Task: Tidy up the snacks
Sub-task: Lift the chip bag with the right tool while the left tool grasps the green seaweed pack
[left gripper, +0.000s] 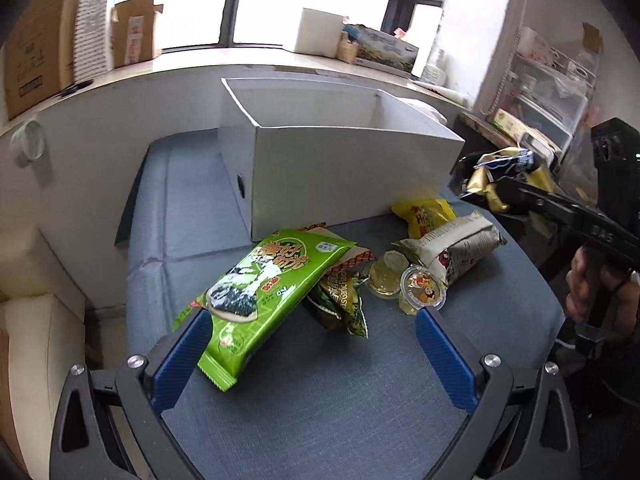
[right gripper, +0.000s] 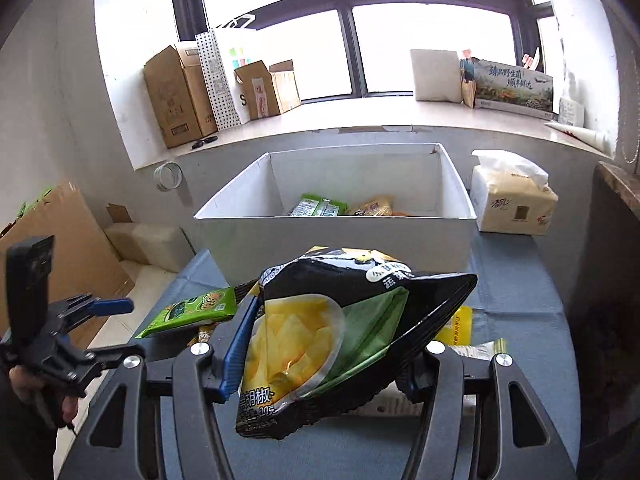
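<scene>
The right tool (right gripper: 320, 360) is clenched on a black chip bag (right gripper: 340, 336), held above the bench (right gripper: 520, 292) in front of the white box (right gripper: 332, 236). The left tool (left gripper: 312, 344) is released, its jaws wide around the green seaweed pack (left gripper: 264, 296). Next, I think, the bag must go over the box rim and be let go.

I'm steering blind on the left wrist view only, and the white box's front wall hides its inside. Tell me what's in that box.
Observer: The right wrist view looks over the rim of the white box: a green packet and a yellowish packet already lie inside.
Operator: Describe what the right gripper carries.
Observer: The right gripper is clamped on a black chip bag with yellow chips pictured on it, held above the table, short of the box.
Operator: Say what sits right of the box.
Observer: A pack of tissues stands beside its right wall.
</scene>
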Demonstrator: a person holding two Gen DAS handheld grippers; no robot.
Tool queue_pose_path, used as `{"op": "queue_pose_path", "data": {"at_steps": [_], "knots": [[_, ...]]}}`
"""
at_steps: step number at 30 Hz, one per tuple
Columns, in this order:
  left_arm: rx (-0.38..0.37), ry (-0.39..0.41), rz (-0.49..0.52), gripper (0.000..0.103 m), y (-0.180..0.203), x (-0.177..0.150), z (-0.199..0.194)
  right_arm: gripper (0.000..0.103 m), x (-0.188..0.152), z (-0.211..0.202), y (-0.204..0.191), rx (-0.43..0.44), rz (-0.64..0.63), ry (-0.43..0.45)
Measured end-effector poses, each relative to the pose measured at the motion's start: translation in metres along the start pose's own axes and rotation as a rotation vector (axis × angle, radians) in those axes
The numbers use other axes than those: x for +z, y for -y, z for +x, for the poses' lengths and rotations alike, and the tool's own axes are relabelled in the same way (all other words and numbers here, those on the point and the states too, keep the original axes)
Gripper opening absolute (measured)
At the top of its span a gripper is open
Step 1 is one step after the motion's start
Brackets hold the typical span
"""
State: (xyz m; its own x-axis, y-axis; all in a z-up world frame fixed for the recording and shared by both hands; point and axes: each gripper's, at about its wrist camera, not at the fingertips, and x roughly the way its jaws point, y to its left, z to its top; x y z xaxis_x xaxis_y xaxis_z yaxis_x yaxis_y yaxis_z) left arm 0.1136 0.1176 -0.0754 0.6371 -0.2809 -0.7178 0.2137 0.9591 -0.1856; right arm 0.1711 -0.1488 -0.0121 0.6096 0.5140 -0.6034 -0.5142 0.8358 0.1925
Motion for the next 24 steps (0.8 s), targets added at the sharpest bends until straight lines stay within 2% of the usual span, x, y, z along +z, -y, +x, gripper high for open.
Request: {"op": "queue_pose_path", "data": {"at_steps": [3,7,8,10,15,24], "knots": [[-0.037,-0.051,0.078,0.103,-0.012,0.014,0.021,0.063,-0.009,-0.020,-0.005,0.017,0.020,0.016],[-0.078,-0.109,0.107,0.103,-0.030,0.029,0.045,0.063,-0.029,-0.043,-0.006,0.025,0.059,0.021],[-0.104,-0.127,0.116,0.103,-0.034,0.032,0.050,0.063,-0.033,-0.045,-0.006,0.022,0.060,0.016],[-0.106,-0.143,0.119,0.103,-0.043,0.035,0.060,0.063,-0.037,-0.047,-0.004,0.007,0.059,0.005],[-0.151,-0.243,0.126,0.103,-0.059,0.033,0.083,0.063,-0.040,-0.046,-0.001,0.003,0.073,-0.006],[-0.173,-0.255,0.155,0.103,-0.067,0.034,0.085,0.063,-0.043,-0.041,-0.006,0.002,0.058,-0.024]]}}
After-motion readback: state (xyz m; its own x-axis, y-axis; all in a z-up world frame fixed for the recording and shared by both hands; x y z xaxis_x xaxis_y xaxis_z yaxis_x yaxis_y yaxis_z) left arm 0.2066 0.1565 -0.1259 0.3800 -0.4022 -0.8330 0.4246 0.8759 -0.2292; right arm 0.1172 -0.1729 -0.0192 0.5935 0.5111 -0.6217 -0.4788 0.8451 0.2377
